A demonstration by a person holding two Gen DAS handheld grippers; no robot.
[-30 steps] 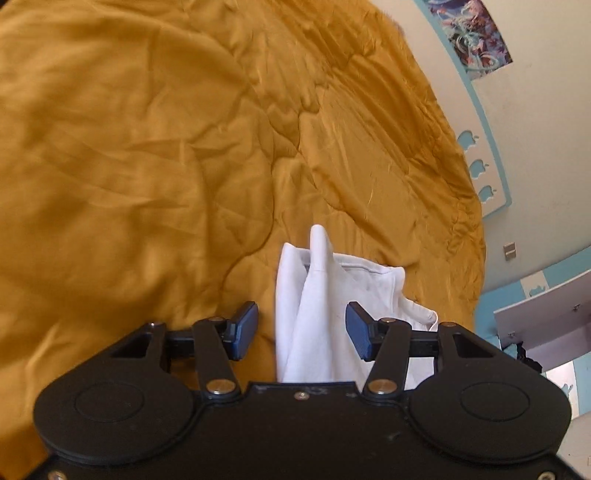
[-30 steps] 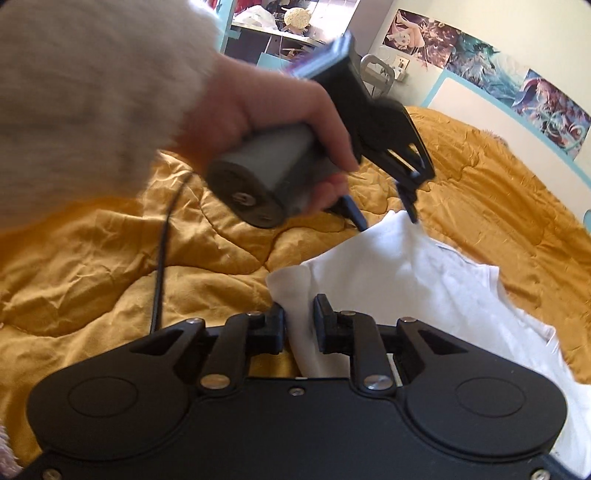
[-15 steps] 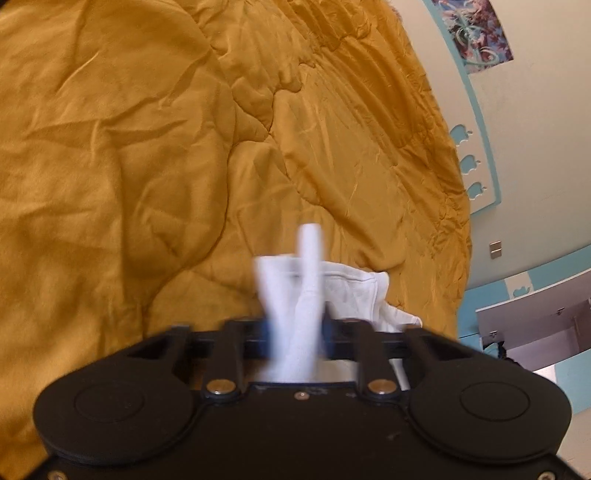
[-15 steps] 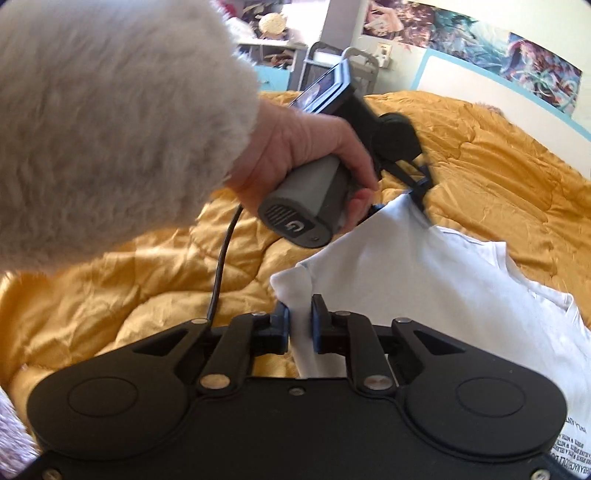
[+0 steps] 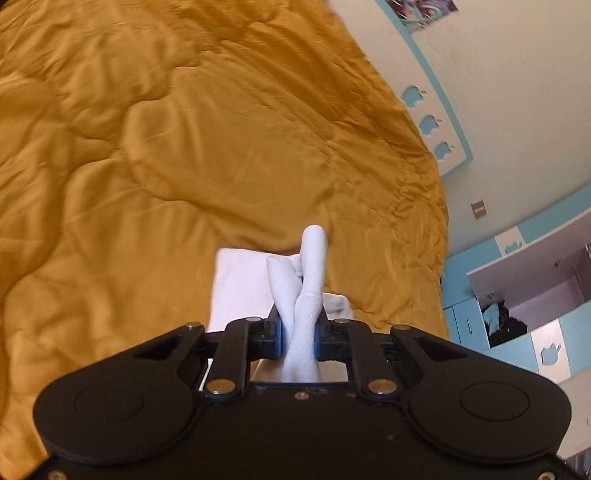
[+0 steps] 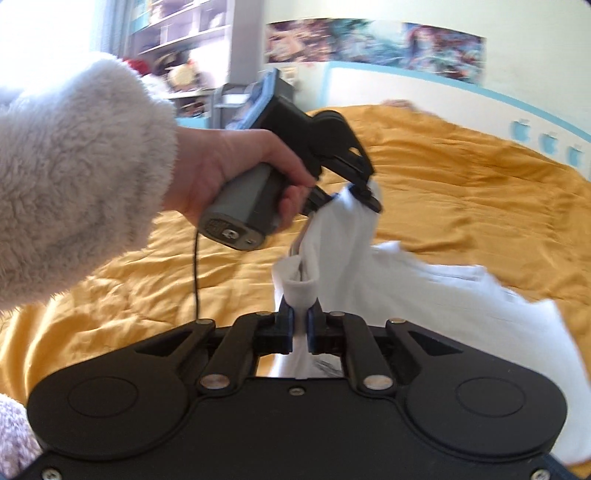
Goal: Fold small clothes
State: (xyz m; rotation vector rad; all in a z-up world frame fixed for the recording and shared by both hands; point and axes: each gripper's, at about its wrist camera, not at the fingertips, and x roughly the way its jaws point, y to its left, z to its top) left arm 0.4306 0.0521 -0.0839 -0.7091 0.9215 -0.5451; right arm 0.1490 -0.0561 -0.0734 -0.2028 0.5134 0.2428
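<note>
A small white garment (image 6: pixel 436 295) is held up over the mustard-yellow bed cover (image 6: pixel 461 177). My left gripper (image 5: pixel 298 338) is shut on a bunched edge of the white garment (image 5: pixel 308 288); in the right wrist view the left gripper (image 6: pixel 356 195) pinches the cloth's upper corner, a hand in a fluffy sleeve behind it. My right gripper (image 6: pixel 300 325) is shut on another bunched edge, close below the left one. The rest of the garment trails right and down onto the cover.
The quilted yellow cover (image 5: pixel 184 147) fills the bed. A pale wall with blue apple cut-outs (image 5: pixel 430 123) and posters (image 6: pixel 373 44) borders it. An open blue cupboard (image 5: pixel 524 295) stands at the right; shelves (image 6: pixel 177 33) stand at the back left.
My left gripper closed on the garment's edge and lifted it. Both grippers rose, pulling the cloth up off the cover; the right stayed shut on it.
</note>
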